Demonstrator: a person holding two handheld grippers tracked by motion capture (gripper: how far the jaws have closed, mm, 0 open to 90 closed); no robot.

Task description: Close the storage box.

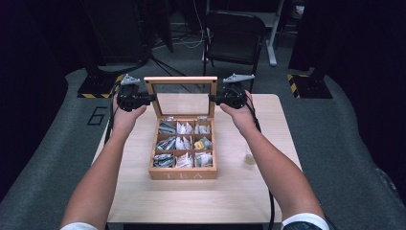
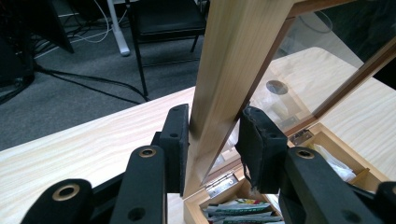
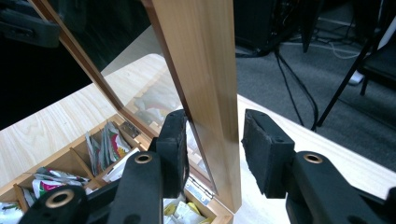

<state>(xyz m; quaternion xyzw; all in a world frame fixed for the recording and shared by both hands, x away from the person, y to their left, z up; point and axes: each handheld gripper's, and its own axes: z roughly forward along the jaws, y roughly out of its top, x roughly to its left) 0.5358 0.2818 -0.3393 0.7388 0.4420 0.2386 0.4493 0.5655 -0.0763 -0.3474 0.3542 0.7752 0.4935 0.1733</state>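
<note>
You have the light wooden tea box [image 1: 182,173] marked TEA sitting mid-desk, its glass-paned wooden lid [image 1: 181,80] swung up to about upright on the rear hinges. All places below are given relative to that box.

Left claw [image 1: 152,97] sits at the lid's left frame edge; right claw [image 1: 212,98] sits at the lid's right frame edge. Both are level with the upper half of the lid, above the box's back row.

In the left gripper view the left claw [image 2: 212,140] straddles the lid's side rail [image 2: 233,60]: one jaw is touching the wood, the other is just beside it with a sliver of gap. Narrow, bracketing the rail, not clearly clamped. In the right gripper view the right claw [image 3: 210,149] also straddles the rail [image 3: 205,84]: the inner jaw is against the glass side, the outer jaw is clearly apart from the wood. So it is open around the rail, not gripping.

Inside the box, nine compartments hold assorted tea bags [image 1: 183,142]; all look filled. A small glass cup [image 1: 249,157] stands on the pale wooden desk [image 1: 239,191], right of the box, near your right forearm.

Progress, as a judgement: the lid stands fully up, so the opening part looks done, or a close has not started. The tea bags are not yet touched. Left to do: either release the lid and pick a bag, or pinch both rails and bring the lid down.
</note>
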